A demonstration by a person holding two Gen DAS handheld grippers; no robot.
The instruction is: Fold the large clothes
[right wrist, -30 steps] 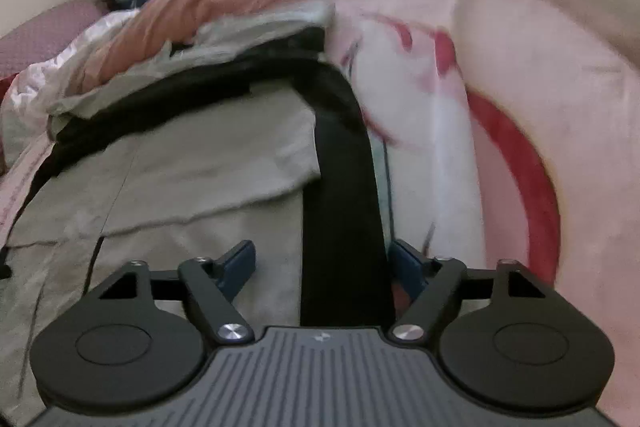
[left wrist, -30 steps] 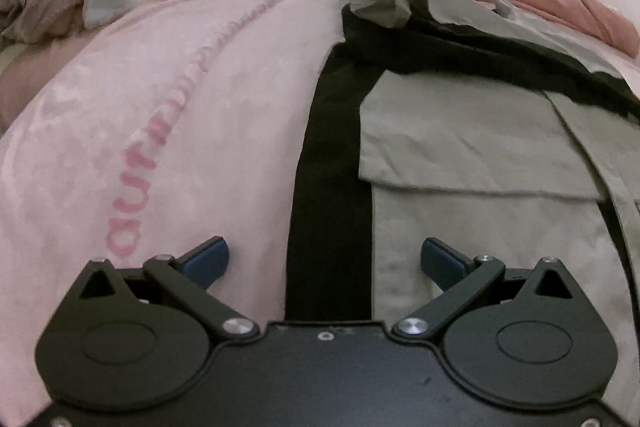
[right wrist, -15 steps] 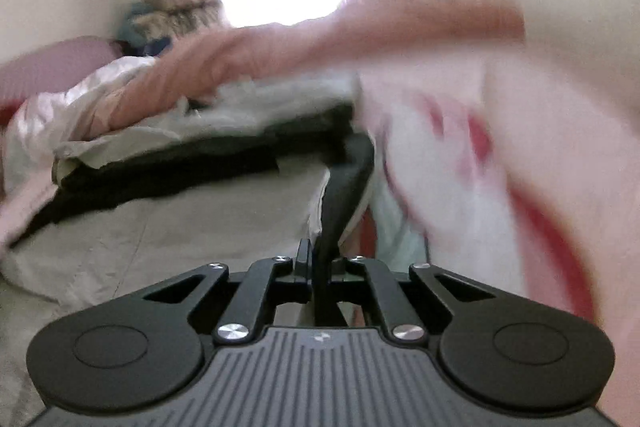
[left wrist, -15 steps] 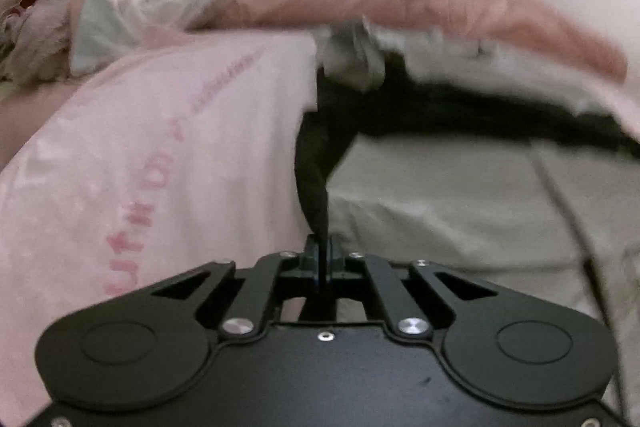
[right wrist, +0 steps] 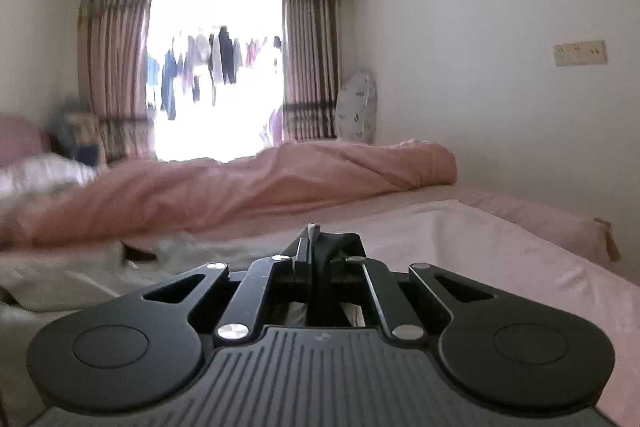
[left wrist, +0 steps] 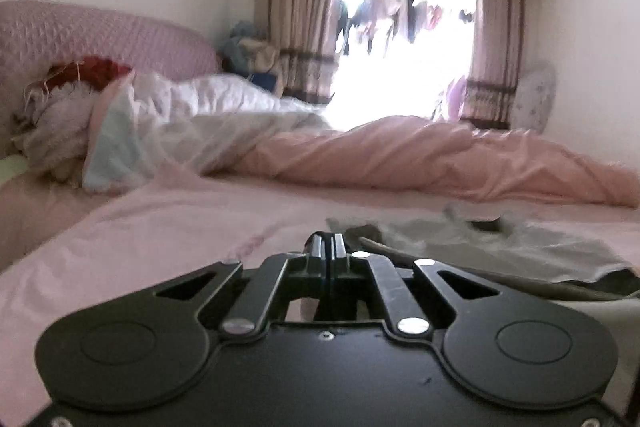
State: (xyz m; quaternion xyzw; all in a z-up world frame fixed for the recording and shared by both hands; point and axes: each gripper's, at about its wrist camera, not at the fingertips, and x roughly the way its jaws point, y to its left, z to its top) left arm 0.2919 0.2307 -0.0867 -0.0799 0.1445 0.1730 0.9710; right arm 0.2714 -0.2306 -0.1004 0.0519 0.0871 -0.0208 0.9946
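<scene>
A large grey garment with black trim (left wrist: 520, 247) lies on the pink bed; it also shows in the right wrist view (right wrist: 80, 275). My left gripper (left wrist: 331, 247) is shut on the garment's black edge, with cloth trailing off to the right below it. My right gripper (right wrist: 314, 239) is shut on the other black edge (right wrist: 344, 241), which bunches over its right finger. Both grippers are raised and point level across the bed toward the window. The part of the garment under the grippers is hidden.
A rolled pink duvet (left wrist: 440, 163) lies across the far side of the bed (left wrist: 140, 227). White bedding and a pile of clothes (left wrist: 72, 115) sit at the left by the headboard. A wall (right wrist: 500, 87) runs along the bed's right side.
Both grippers were open over the flat garment, then shut on its black edges. They have since lifted and tilted up, carrying the edges toward the far side.
</scene>
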